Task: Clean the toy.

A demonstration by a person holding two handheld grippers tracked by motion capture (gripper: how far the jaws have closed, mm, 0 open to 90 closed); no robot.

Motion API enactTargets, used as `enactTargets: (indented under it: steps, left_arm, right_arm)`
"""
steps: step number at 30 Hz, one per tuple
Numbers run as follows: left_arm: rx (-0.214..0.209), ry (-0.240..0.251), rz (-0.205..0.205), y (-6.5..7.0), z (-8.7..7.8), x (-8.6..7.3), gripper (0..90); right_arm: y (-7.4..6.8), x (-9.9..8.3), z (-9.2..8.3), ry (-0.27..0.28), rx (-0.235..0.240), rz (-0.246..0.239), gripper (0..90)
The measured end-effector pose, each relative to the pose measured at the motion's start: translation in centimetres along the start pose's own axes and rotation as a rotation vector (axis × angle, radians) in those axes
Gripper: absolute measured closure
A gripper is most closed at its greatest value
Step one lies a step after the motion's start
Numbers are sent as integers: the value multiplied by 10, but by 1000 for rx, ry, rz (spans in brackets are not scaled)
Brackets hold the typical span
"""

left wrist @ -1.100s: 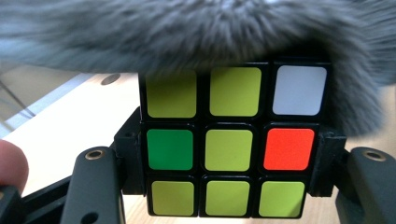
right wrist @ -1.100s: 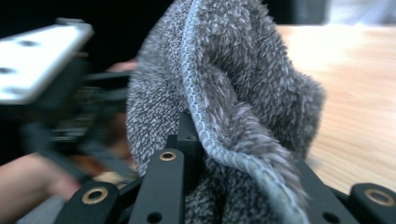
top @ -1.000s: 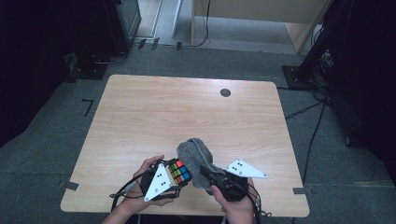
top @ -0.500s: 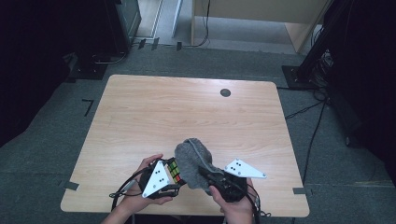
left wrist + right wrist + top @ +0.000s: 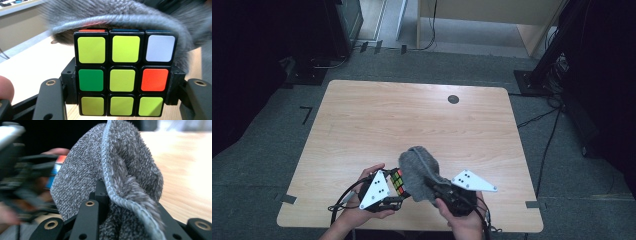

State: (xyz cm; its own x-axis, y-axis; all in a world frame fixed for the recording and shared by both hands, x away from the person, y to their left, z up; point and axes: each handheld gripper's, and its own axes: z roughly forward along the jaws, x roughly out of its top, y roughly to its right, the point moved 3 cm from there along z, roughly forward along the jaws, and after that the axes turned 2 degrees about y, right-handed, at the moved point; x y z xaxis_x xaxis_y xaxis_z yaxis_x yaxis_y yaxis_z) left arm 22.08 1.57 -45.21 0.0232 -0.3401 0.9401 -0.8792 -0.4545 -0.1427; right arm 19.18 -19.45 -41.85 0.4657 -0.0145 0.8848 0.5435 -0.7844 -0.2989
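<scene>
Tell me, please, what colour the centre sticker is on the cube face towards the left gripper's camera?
Yellow-green; the Rubik's cube shows best in the left gripper view.

Both forearms came in over the table's near edge. The left hand [image 5: 362, 212] held the left gripper [image 5: 391, 192] just inside that edge, left of its middle, grey plate on top. In the left gripper view its two black jaws were clamped against opposite sides of the cube [image 5: 124, 72]. The right hand [image 5: 462, 220] held the right gripper [image 5: 432, 181] just beside it, jaws closed on the grey cloth [image 5: 120, 182], which touched the cube.
</scene>
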Motion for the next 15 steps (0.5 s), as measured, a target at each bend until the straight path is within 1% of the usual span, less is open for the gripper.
enactTargets:
  steps: [1,2,3,4,5,7,8,9,10,11,12,13,14,15]
  left_arm:
    - [2,-1,1,-1,0,0,341]
    - [2,-7,-4,-3,1,0,341]
    - [-1,-12,-10,-3,2,-1,341]
    - [-6,-19,-12,-3,3,-1,341]
    - [-10,-27,-11,-2,4,-1,341]
    - [-24,-37,0,2,7,-1,341]
    - [-34,-39,9,5,8,-1,341]
    - [-42,-36,11,8,9,0,341]
    - [-49,-32,25,10,8,1,341]
    - [-59,-28,33,13,8,2,341]
    - [-61,-36,47,15,8,3,341]
    - [-63,-41,57,16,8,2,341]
    - [-73,-37,57,15,7,1,341]
    - [-74,-26,49,14,6,1,341]
  right_arm:
    - [9,-2,-1,1,-13,31,764]
    - [15,-2,-3,13,-12,71,764]
    - [17,-1,-6,35,17,112,764]
    - [15,2,-9,61,54,135,763]
    - [9,6,-12,82,82,123,762]
    - [-10,12,-15,101,135,62,759]
    - [-19,13,-14,102,157,27,758]
    - [-25,12,-12,85,159,6,757]
    - [-29,10,-9,64,148,-11,757]
    - [-28,6,-6,48,129,-25,758]
    - [-23,3,-3,38,113,-16,758]
    - [-18,0,-1,40,108,18,758]
    - [-12,-2,-2,32,73,29,758]
    - [-7,-2,-2,23,24,13,758]
